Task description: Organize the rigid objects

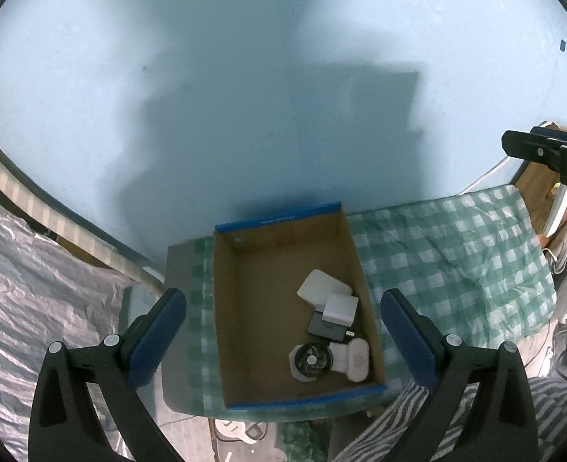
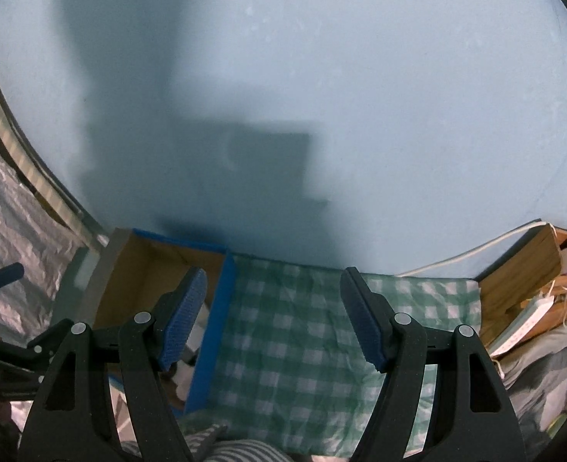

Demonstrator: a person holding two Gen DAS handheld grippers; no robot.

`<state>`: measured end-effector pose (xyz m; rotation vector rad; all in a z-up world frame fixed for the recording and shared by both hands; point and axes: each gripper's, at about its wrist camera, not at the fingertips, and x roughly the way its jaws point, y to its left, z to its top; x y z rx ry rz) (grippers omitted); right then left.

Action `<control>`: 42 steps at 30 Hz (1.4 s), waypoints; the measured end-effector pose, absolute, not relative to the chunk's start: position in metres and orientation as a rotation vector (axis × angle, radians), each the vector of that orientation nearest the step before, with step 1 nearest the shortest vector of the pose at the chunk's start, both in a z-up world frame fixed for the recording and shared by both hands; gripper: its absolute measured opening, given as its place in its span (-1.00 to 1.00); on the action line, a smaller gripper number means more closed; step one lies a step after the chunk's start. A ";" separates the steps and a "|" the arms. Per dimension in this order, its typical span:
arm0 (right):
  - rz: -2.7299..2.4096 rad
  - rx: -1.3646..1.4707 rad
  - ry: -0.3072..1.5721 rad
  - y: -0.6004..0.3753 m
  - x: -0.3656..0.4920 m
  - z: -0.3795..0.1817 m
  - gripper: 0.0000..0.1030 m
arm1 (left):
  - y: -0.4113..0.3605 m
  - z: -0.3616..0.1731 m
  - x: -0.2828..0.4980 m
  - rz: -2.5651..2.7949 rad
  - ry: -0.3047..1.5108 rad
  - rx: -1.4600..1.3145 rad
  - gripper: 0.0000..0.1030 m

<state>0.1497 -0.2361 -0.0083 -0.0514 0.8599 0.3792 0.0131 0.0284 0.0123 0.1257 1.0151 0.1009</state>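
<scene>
Left gripper [image 1: 283, 331] and right gripper [image 2: 272, 315]: jaws wide apart, nothing held. Rigid items gathered lower right inside the cardboard box [image 1: 283, 227] (evidently collected there); checked cloth [image 2: 291, 331] bare.

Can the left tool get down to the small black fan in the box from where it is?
Probably yes. The left tool is open above the cardboard box, which has no lid, and the black fan lies exposed near the front wall. A white case touches its right side, so the grip may be tight.
</scene>
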 end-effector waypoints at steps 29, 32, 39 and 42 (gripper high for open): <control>0.401 -0.054 0.871 -0.239 0.154 -0.010 0.38 | 0.018 0.014 0.012 0.102 1.032 0.159 0.98; 0.403 -0.054 0.872 -0.239 0.155 -0.010 0.38 | 0.018 0.014 0.012 0.101 1.034 0.159 0.98; 0.400 -0.054 0.871 -0.239 0.155 -0.010 0.38 | 0.017 0.014 0.012 0.102 1.033 0.161 0.98; 0.399 -0.053 0.871 -0.240 0.154 -0.011 0.38 | 0.015 0.013 0.011 0.101 1.036 0.166 0.98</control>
